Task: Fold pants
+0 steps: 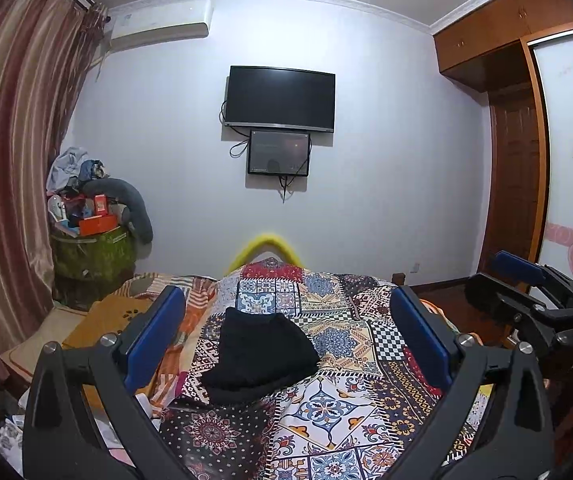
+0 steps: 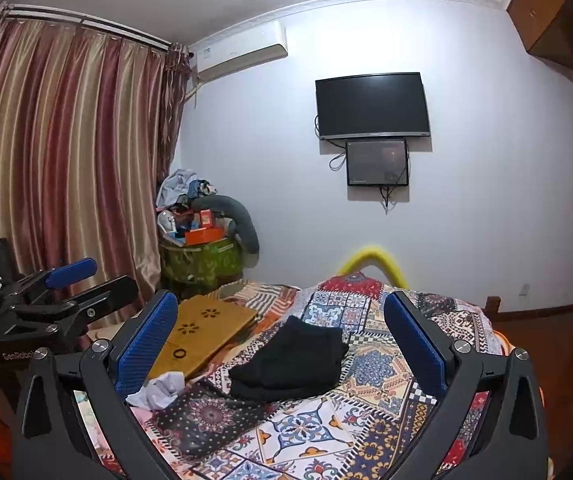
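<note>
The left gripper [image 1: 286, 332] hangs above the bed, jaws spread wide and empty; the right gripper [image 2: 282, 340] does likewise. Between each pair of blue pads [image 1: 154, 332], at 12 o'clock, the black pants [image 1: 258, 356] lie folded in a compact stack on the patterned quilt [image 1: 338, 400]. At 10 o'clock sits a tan board [image 2: 202, 332]. Farther, a TV [image 1: 280, 98] hangs on the wall.

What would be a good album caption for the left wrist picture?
Open left gripper poised above folded black pants on a patchwork bedspread.
</note>
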Demonstrator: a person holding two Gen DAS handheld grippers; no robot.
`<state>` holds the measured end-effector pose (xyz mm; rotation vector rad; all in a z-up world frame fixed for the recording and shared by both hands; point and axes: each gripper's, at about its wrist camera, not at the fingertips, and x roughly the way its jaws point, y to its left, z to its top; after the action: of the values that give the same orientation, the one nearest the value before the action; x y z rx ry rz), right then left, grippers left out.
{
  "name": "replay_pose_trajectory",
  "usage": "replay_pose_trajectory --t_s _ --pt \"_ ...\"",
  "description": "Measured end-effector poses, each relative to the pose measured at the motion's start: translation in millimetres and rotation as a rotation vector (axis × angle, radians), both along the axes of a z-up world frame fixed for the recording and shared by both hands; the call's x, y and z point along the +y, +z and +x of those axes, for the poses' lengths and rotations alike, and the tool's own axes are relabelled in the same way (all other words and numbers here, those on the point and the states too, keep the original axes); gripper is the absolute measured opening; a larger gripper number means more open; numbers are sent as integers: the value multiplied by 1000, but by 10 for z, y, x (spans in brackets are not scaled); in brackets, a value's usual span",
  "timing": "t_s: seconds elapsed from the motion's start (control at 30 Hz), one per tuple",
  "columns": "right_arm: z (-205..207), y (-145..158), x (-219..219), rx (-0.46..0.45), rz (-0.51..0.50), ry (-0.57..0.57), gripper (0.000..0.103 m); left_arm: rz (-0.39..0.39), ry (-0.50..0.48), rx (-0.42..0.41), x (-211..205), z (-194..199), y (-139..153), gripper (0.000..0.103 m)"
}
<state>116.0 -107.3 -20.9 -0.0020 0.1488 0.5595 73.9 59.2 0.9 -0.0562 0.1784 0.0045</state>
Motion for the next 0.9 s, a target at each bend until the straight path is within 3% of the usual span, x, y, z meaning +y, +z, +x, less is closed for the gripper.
replay_pose_trajectory --t_s 0.9 --pt "-35 5 -80 22 23 -18 103 7 -19 0 -36 -12 -38 103"
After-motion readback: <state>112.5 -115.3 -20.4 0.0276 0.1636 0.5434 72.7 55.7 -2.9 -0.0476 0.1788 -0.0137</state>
